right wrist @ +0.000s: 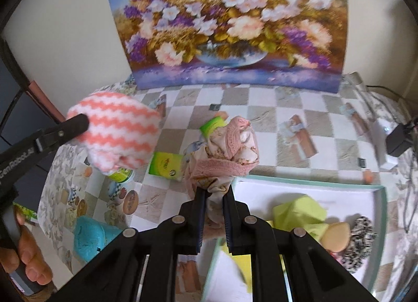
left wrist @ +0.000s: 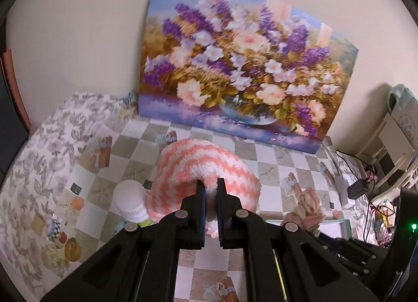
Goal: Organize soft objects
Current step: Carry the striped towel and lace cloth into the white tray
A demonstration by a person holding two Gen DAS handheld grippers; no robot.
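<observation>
Two grippers, both loaded. Left gripper [left wrist: 211, 184] clamped on a fuzzy pink/white zigzag sock [left wrist: 201, 169], lifted off the tbl, prob so it clears the clutter on its way to the tray. Right gripper [right wrist: 214, 192] pinched on a bunched pink lace-trim cloth [right wrist: 230, 150], held above the near edge of the white tray [right wrist: 287, 184], looks like drop-off position. Tray already has a lime green cloth [right wrist: 300, 213], a tan pad [right wrist: 337, 236] and a b/w speckled scrunchie [right wrist: 360, 239], so it's likely the sort bin. Surface: checkered printed tablecloth [right wrist: 274, 129] w/ green boxes [right wrist: 166, 166] and a teal fuzzy item [right wrist: 88, 234] not yet sorted. Floral painting [left wrist: 243, 67] leans on a plain wall; charger and cables at right.
</observation>
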